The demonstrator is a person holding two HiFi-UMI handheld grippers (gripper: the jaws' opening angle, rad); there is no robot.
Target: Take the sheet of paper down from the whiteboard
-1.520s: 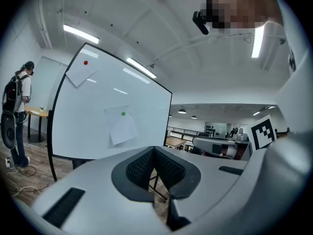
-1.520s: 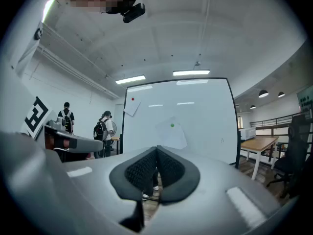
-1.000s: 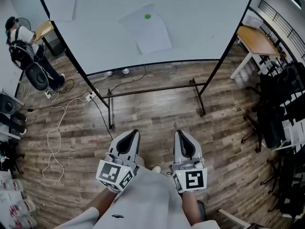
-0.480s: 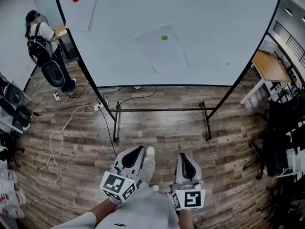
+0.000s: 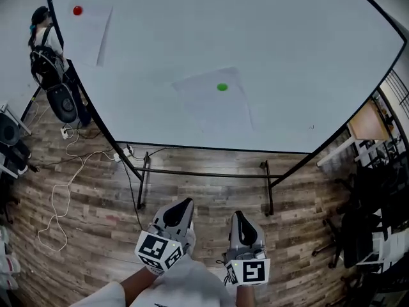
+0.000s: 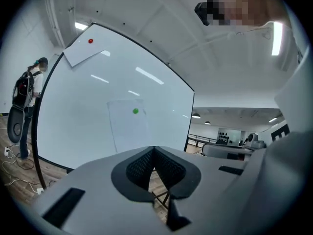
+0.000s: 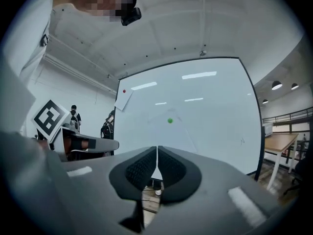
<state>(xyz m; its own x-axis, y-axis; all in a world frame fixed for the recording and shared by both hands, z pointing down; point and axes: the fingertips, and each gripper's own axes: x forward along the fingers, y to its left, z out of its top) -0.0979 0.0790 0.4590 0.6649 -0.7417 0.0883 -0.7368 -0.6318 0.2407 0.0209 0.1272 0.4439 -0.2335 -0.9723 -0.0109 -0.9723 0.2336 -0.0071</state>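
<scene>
Green magnet [image 5: 222,87] pins sheet of paper [image 5: 214,107] to whiteboard [image 5: 275,37]. Left gripper [image 5: 179,208] & right gripper [image 5: 238,217]: both closed, empty. Yanking w/ magnet on could tear paper.

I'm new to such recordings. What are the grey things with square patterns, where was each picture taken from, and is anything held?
A person holds a two-jaw gripper in each hand: the left gripper and the right gripper. The patterned cubes are part of them. One picture comes from a camera on the person's head, looking down. The other two come from cameras riding on each gripper. Ahead stands a whiteboard with a sheet of paper under a green magnet, and a second sheet under a red magnet. Both grippers are shut and hold nothing.
</scene>
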